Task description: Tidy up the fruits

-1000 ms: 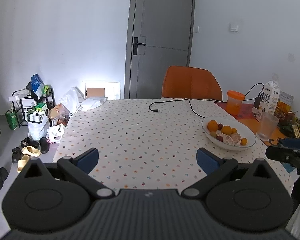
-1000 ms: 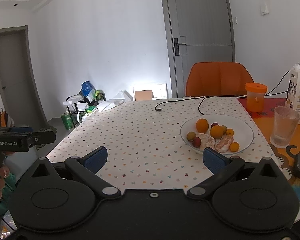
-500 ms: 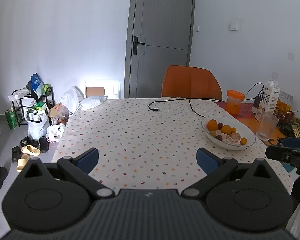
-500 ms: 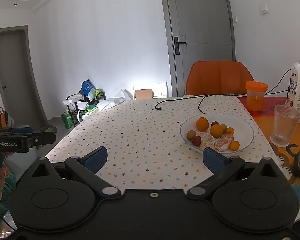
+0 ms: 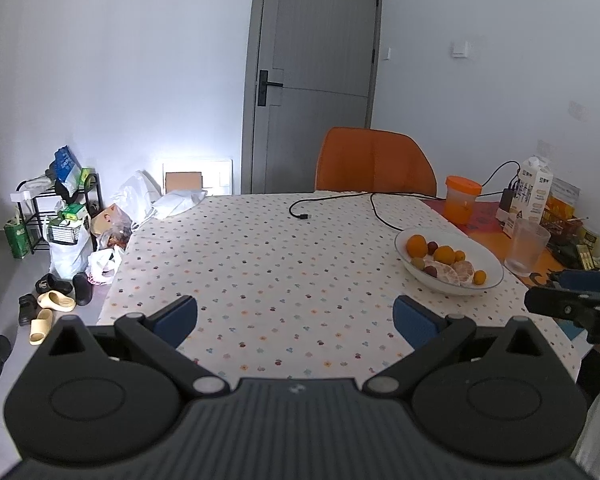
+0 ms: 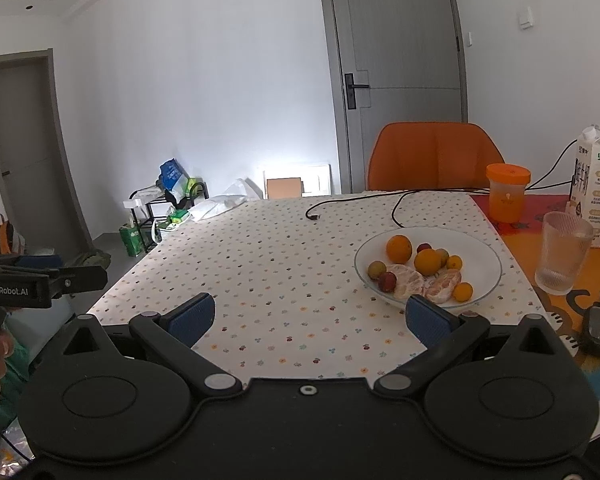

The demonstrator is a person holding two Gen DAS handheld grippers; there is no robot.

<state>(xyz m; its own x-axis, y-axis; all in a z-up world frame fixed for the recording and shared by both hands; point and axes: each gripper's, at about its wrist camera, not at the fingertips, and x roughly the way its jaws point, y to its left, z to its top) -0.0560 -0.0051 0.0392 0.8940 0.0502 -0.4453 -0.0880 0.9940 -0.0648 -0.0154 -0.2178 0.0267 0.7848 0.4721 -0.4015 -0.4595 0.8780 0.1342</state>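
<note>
Fruit (image 6: 420, 270) sits in the white bowl (image 6: 486, 250) on the desk (image 6: 284, 264); both tools, right tool (image 6: 314, 318) and left tool (image 5: 296, 318), gape empty, so approach the bowl low with the right, pinching one piece gently.

Home dining room: clothed table (image 6: 284, 264), chair (image 6: 434, 156), shoes (image 5: 56, 300).

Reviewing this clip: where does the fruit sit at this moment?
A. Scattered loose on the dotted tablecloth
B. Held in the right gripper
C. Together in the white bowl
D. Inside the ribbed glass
C: the oranges, peeled citrus halves and small fruits all lie in the white bowl on the dotted tablecloth, while the right gripper and the left gripper are open and hold nothing.
</note>
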